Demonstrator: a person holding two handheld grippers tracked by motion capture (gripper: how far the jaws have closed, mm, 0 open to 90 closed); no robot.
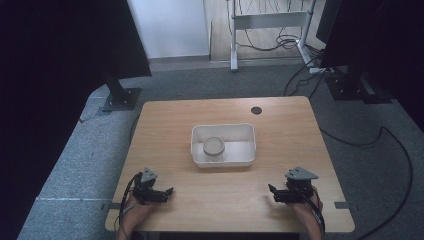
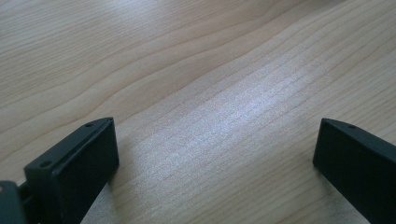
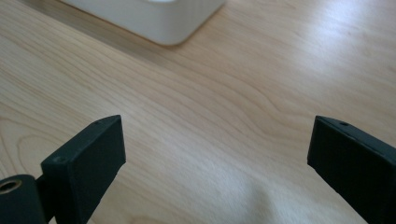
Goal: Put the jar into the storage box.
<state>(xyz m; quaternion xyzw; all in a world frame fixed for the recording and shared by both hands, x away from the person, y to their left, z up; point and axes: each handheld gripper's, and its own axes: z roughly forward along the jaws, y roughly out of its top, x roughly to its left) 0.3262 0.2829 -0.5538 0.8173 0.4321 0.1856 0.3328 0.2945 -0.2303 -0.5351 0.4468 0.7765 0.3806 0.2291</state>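
Bench [image 1: 280, 120]: wooden top in the middle of the high view; we see a small dark round hole [image 1: 256, 110] toward its upper right, on bare wood.
Tray [image 1: 247, 145]: white, rectangular, at the centre of the bench, well apart from both tongs; in the right gripper view its rounded corner [image 3: 159, 21] sits at the upper left of the frame.
Cup [image 1: 214, 148]: we see a round, pale cup or small bowl inside the tray, in its left half; we cannot tell what it holds.
Left tongs [image 1: 167, 192]: lower left of the high view, near the bench's bottom edge, pointing right toward the middle; in their own view [image 2: 215, 154] we see both black jaws spread wide, with bare wood grain between them and nothing gripped.
Right tongs [image 1: 273, 192]: lower right of the high view, near the bottom edge, pointing left; in their own view [image 3: 217, 154] the jaws stand wide apart over bare wood, gripping nothing.
Hands: we see a forearm behind each of the tongs at the bottom edge of the high view.
Floor [image 1: 80, 150]: grey carpet around the bench, with black cables [image 1: 395, 145] trailing at the right.
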